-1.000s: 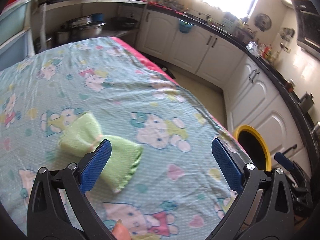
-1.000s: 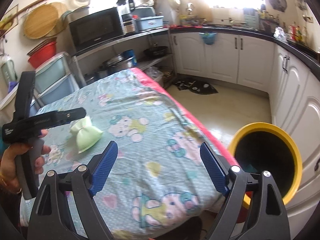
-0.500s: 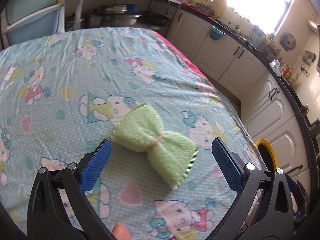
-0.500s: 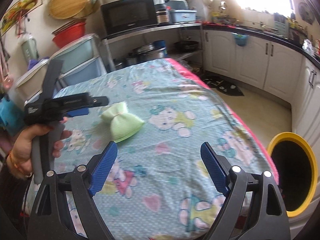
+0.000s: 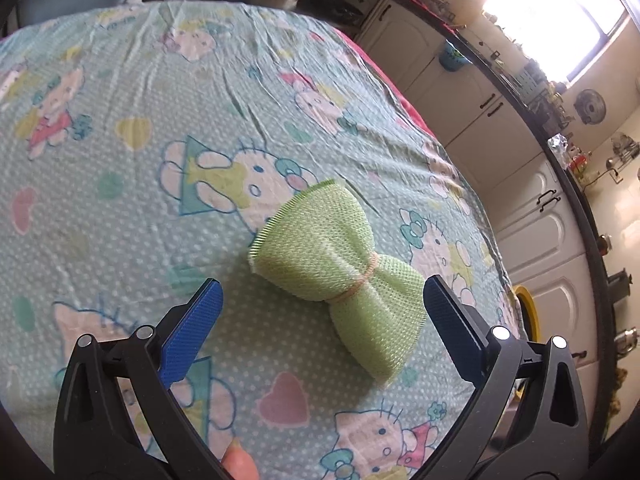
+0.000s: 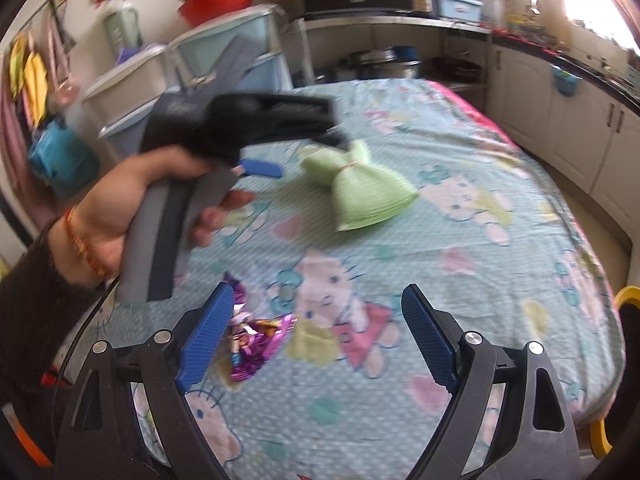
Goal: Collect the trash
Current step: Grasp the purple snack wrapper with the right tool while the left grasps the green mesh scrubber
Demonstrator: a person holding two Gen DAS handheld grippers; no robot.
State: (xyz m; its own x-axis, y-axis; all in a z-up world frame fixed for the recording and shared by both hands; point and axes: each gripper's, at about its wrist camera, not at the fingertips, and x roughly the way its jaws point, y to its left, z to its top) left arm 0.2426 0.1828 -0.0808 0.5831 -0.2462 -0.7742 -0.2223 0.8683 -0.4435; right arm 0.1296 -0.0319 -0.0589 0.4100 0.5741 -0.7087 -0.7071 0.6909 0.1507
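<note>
A light green mesh bundle, tied in the middle with a rubber band, lies on the cartoon-print tablecloth. My left gripper is open, its blue pads either side of the bundle's near end, just above it. The bundle also shows in the right wrist view, with the hand-held left gripper beside it. My right gripper is open and empty, low over the cloth. A crumpled purple foil wrapper lies by its left pad. A yellow-rimmed bin stands past the table's right edge.
White kitchen cabinets run along the right under a dark counter. Shelves with pots and plastic drawers stand behind the table. The yellow bin's rim shows at the table's right edge in the right wrist view.
My left gripper has moved closer until the green bundle sits between its pads. My right gripper has swung left and down, bringing the purple wrapper into view.
</note>
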